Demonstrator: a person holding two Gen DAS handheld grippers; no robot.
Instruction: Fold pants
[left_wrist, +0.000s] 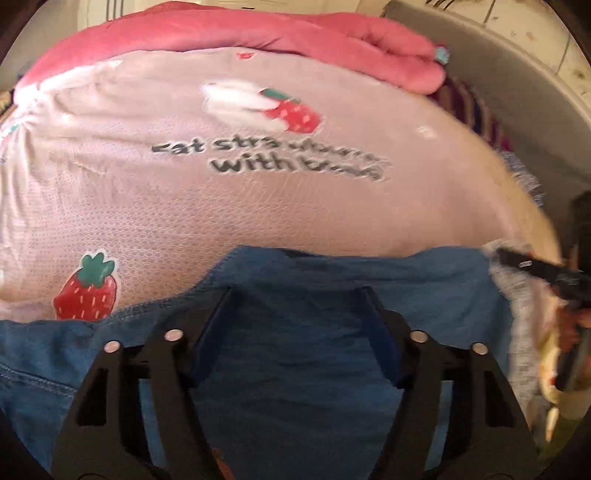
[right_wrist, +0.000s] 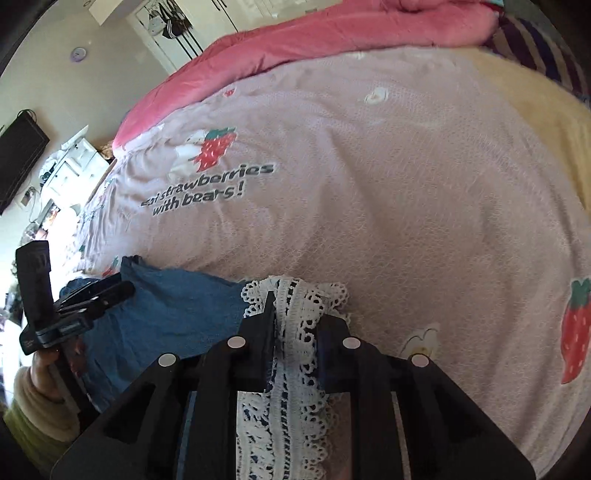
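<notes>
Blue denim pants (left_wrist: 295, 369) with a white lace hem (right_wrist: 295, 369) lie at the near edge of a bed. My left gripper (left_wrist: 295, 295) hovers over the denim with its jaws apart, the cloth under and between the fingers, not pinched. My right gripper (right_wrist: 301, 314) is shut on the lace hem, which bunches up between its two fingers. In the right wrist view the left gripper (right_wrist: 110, 291) shows at the left over the denim (right_wrist: 166, 314). In the left wrist view the right gripper (left_wrist: 517, 260) enters from the right at the lace hem (left_wrist: 517, 306).
The bed has a pale pink cover (right_wrist: 369, 184) printed with strawberries and text. A rolled pink quilt (right_wrist: 332, 33) lies along its far side, a yellow blanket (right_wrist: 535, 110) at the right. Left of the bed stand a white desk (right_wrist: 70, 162) and a black screen (right_wrist: 18, 158).
</notes>
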